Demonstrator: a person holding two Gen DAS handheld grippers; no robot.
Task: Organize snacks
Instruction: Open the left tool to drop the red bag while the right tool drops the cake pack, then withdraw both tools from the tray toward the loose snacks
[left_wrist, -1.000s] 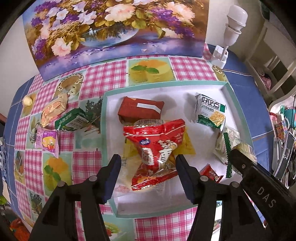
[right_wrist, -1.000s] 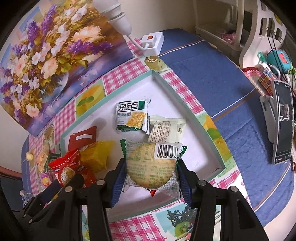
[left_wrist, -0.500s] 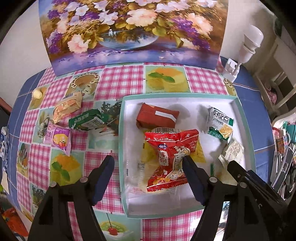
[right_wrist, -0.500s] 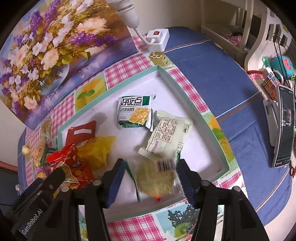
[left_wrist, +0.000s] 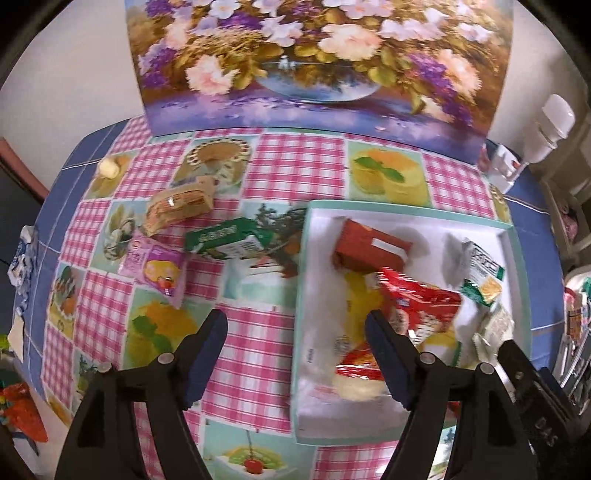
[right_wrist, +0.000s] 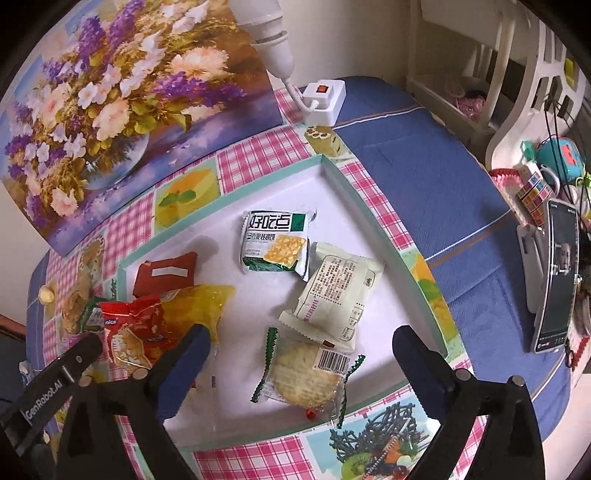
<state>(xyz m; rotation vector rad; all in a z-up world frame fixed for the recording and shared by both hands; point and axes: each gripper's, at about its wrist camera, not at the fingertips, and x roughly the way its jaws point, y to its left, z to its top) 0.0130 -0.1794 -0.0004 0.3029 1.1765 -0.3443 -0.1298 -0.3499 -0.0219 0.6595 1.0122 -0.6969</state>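
Right gripper (right_wrist: 301, 352) spread wide, holding nothing, above a round cracker in clear crinkled wrap (right_wrist: 304, 373) at the tray's near edge. Left gripper (left_wrist: 295, 343) also spread, empty, over the tray's (left_wrist: 301, 280) left rim. 3 soft packets lie outside: green (left_wrist: 229, 242), pink (left_wrist: 159, 267), tan (left_wrist: 179, 208).

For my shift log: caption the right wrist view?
Open right gripper above the round cracker pack lying in the white tray among other snacks.
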